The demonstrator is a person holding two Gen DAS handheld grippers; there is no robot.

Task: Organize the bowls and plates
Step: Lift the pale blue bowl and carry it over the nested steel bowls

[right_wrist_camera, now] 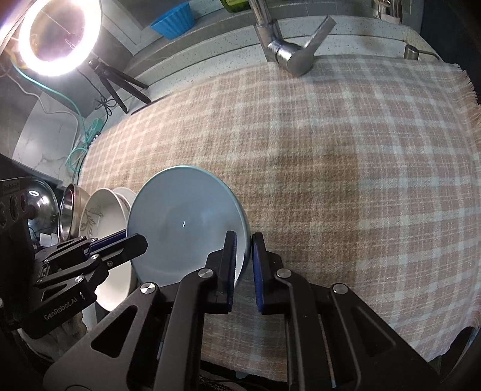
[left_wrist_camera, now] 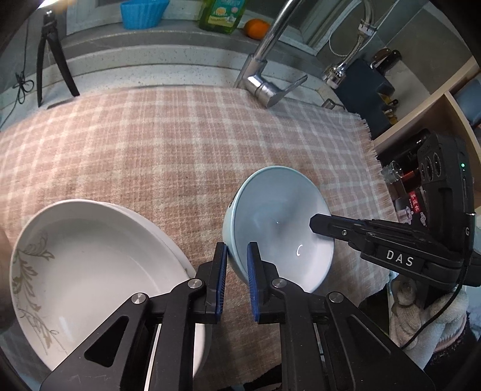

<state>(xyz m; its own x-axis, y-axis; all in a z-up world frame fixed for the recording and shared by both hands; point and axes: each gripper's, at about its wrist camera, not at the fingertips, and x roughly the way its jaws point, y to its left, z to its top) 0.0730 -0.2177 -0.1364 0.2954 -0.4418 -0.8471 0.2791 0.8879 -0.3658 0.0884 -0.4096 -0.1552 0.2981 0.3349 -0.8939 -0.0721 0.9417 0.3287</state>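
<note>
A light blue bowl (left_wrist_camera: 279, 210) stands tilted on its side over the plaid cloth, held from both sides. My left gripper (left_wrist_camera: 237, 255) is shut on its near rim, with the blue pads on either side of the wall. My right gripper (left_wrist_camera: 315, 224) comes in from the right and clamps the opposite rim. In the right wrist view the same light blue bowl (right_wrist_camera: 180, 210) has its rim pinched in my right gripper (right_wrist_camera: 245, 243), and my left gripper (right_wrist_camera: 132, 237) grips the far edge. A white plate with a leaf pattern (left_wrist_camera: 90, 264) lies to the left.
The plaid cloth (right_wrist_camera: 345, 150) covers the counter. A faucet (left_wrist_camera: 264, 81) rises at the back, with a blue basket (left_wrist_camera: 141, 13), soap bottle (left_wrist_camera: 222, 15) and orange (left_wrist_camera: 256, 28) on the ledge. White bowls (right_wrist_camera: 102, 216) and a steel bowl (right_wrist_camera: 70, 207) stand at left, below a ring light (right_wrist_camera: 58, 33).
</note>
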